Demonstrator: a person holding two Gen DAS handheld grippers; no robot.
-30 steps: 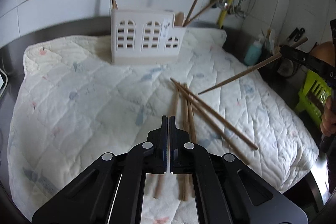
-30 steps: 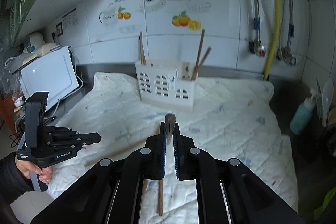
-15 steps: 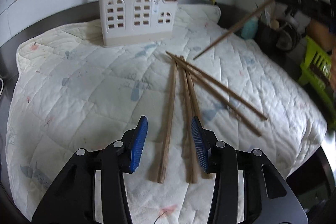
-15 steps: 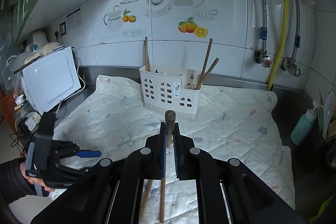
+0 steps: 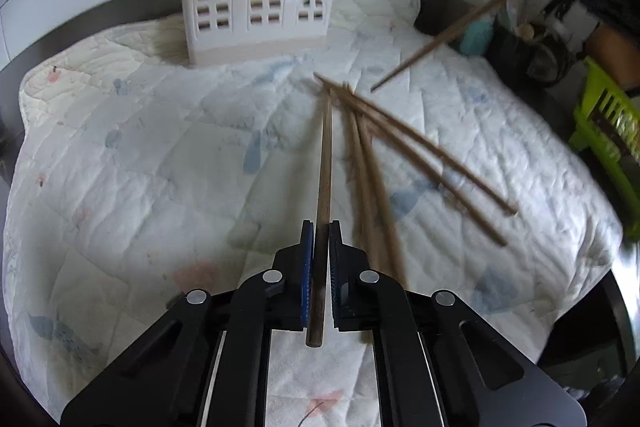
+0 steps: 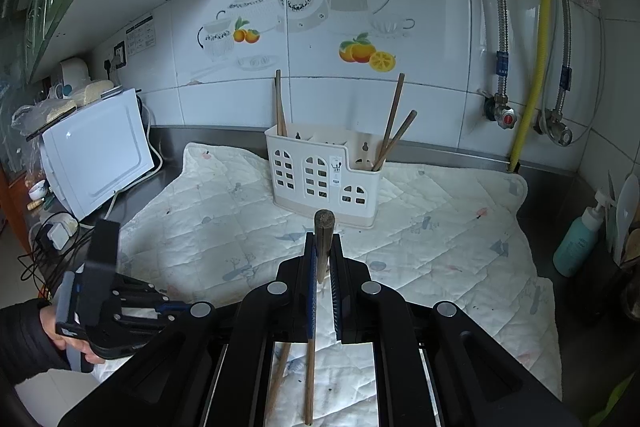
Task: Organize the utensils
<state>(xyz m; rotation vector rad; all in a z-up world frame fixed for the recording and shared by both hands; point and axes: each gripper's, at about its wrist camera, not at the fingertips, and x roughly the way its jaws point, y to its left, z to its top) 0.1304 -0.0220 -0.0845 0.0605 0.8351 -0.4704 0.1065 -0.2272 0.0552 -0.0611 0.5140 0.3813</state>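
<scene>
A white utensil holder (image 5: pixel 256 7) with arched cut-outs stands at the back of a quilted cloth (image 5: pixel 140 167); a few chopsticks stand in it. It also shows in the right wrist view (image 6: pixel 324 175). My left gripper (image 5: pixel 319 235) is shut on one wooden chopstick (image 5: pixel 325 155) that lies along the cloth. Several loose chopsticks (image 5: pixel 408 155) lie just right of it. My right gripper (image 6: pixel 323 247) is shut on another chopstick (image 6: pixel 322 239), held in the air; it shows in the left wrist view (image 5: pixel 460 27) at the upper right.
A white microwave (image 6: pixel 96 155) stands left of the cloth. A teal soap bottle (image 6: pixel 578 239) stands at the right edge of the counter. A green plastic stool (image 5: pixel 608 131) is off the counter at right. Pipes and valves (image 6: pixel 504 115) run down the tiled wall.
My left gripper opened, dropped to the cloth and has shut on the leftmost loose chopstick. My right gripper rose slightly, still holding its chopstick.
</scene>
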